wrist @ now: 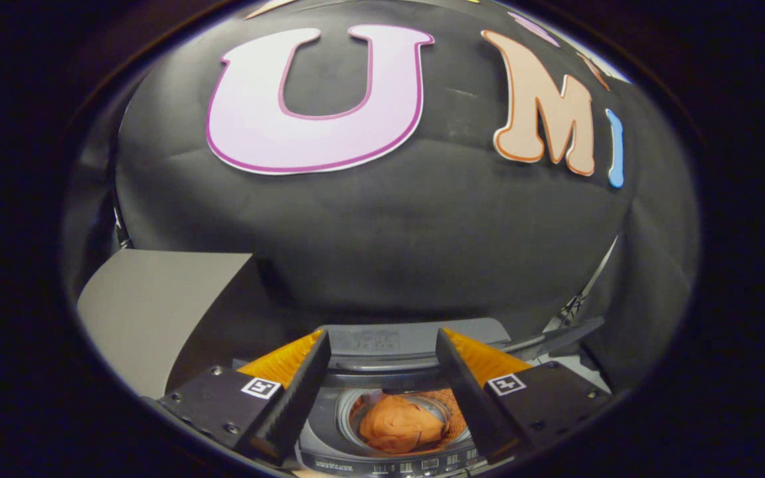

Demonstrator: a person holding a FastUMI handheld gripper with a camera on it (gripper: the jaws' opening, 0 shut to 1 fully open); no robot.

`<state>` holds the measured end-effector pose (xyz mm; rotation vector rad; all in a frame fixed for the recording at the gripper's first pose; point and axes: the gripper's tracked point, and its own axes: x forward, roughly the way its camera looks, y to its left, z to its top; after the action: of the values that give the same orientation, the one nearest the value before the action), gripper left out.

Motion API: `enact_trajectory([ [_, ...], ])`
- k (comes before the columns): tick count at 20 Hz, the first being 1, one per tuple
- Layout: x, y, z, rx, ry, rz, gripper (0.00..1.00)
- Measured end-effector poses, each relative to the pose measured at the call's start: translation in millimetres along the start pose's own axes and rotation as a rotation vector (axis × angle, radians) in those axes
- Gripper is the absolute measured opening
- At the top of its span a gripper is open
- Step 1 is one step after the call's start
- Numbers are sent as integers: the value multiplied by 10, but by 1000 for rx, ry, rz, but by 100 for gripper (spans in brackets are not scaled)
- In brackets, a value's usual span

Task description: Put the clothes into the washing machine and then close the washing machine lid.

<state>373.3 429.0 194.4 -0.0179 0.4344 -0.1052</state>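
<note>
One orange garment [401, 423] inside washing machine [329, 431], below open tool [380, 345].

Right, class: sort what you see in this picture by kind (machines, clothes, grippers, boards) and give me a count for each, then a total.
Washing machine, lid open: 1
Orange clothing in its drum: 1
Gripper, fingers open above the drum, holding nothing: 1
Grey board beside the machine: 1
Total: 4

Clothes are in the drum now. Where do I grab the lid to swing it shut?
Take the lid by its upper free edge, coming from the front above the drum. It appears to stand raised behind the opening, with that edge lying across between the tips of the open gripper.
</note>
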Motion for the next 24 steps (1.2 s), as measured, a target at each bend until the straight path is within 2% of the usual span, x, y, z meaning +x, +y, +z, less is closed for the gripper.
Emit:
enact_trajectory([
  [5,-158,-200,-4,88,-54,-5,98],
  [15,-510,-505,140,65,-154,-33,97],
  [20,-773,-778,223,65,-271,-46,97],
  [24,-1099,-1034,365,79,-423,-45,96],
])
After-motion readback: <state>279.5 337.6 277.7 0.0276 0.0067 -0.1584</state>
